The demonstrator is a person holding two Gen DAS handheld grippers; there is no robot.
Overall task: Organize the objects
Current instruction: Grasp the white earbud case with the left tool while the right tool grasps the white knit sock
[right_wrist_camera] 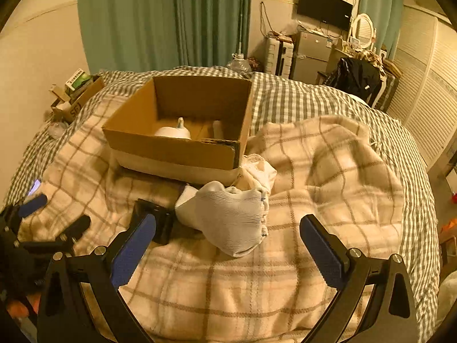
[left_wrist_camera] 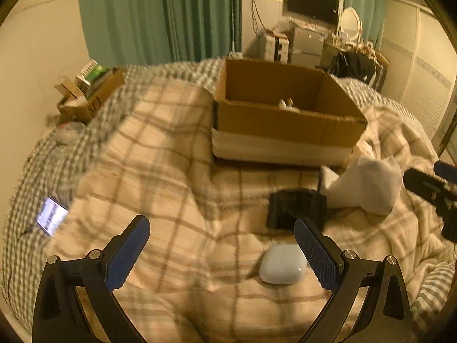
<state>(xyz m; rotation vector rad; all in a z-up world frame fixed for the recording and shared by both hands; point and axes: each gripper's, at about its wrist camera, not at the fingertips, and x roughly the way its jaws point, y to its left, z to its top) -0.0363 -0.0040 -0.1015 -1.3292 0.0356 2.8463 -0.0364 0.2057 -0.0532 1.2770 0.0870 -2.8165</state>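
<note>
both grippers are wide open and hold nothing: the left gripper point(left_wrist_camera: 221, 250) hangs over the blanket point(left_wrist_camera: 171, 171) with a white case point(left_wrist_camera: 282, 263) just inside its right finger, and the right gripper point(right_wrist_camera: 228, 247) faces a white sock point(right_wrist_camera: 231, 220) lying between its fingers, ahead of the tips. beside the sock lies a black item point(right_wrist_camera: 154, 223), and behind it the box point(right_wrist_camera: 177, 148). the job looks partly done: a few pale things are already in the box, while case, sock and black item are still out.

Beige plaid blanket point(right_wrist_camera: 328, 154), brown box point(right_wrist_camera: 171, 150) (white sock point(right_wrist_camera: 231, 220))
</note>
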